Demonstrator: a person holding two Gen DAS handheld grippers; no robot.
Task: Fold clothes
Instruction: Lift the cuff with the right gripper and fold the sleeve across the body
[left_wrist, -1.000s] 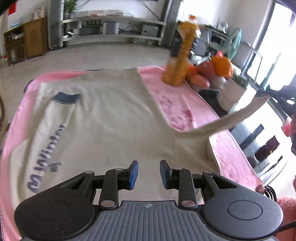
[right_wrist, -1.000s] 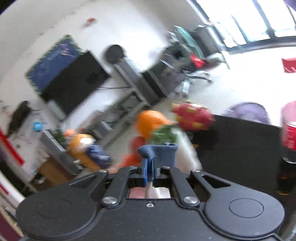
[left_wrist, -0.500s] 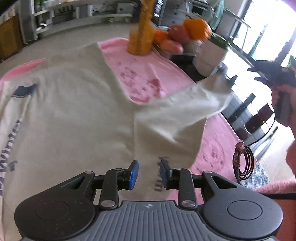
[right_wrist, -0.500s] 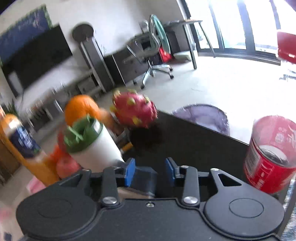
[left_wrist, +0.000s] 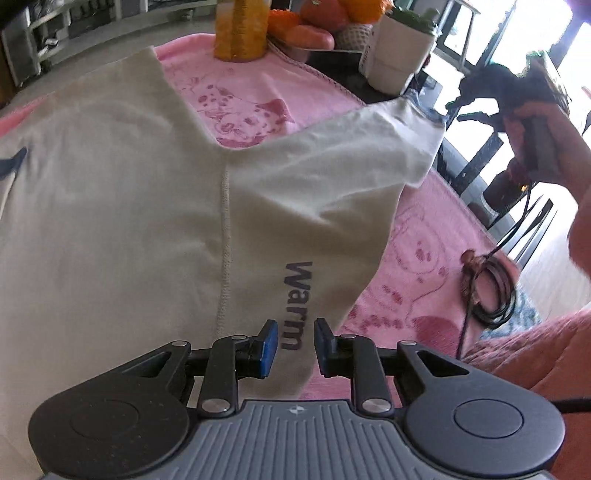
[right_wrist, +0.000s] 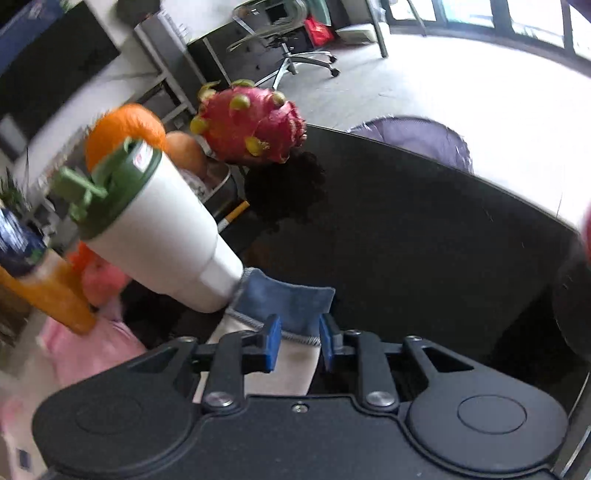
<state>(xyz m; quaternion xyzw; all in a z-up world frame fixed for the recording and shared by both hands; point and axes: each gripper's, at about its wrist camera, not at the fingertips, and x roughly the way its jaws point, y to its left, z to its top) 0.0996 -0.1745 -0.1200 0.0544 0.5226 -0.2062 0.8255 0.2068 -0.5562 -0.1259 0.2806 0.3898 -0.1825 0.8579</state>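
Observation:
A cream sweatshirt (left_wrist: 110, 221) lies spread on a pink blanket (left_wrist: 251, 96). Its right sleeve (left_wrist: 332, 184), printed "Warm", stretches out toward the blanket's right edge. My left gripper (left_wrist: 295, 345) hovers open just above that sleeve, near the printed word. In the right wrist view the sleeve's blue cuff (right_wrist: 284, 299) lies loose between the spread fingers of my open right gripper (right_wrist: 300, 341). The left wrist view also shows the right gripper (left_wrist: 480, 88), held in a hand just beyond the sleeve's end.
A white cup with a green lid (right_wrist: 162, 229), an orange juice bottle (left_wrist: 240, 29) and a fruit bowl with a dragon fruit (right_wrist: 251, 122) stand on the black table (right_wrist: 406, 240) past the blanket. A coiled cable (left_wrist: 487, 291) hangs at the right edge.
The right gripper pulled the sleeve out to the right, lowered it and opened off the cuff. The left gripper moved right along the shirt to the sleeve.

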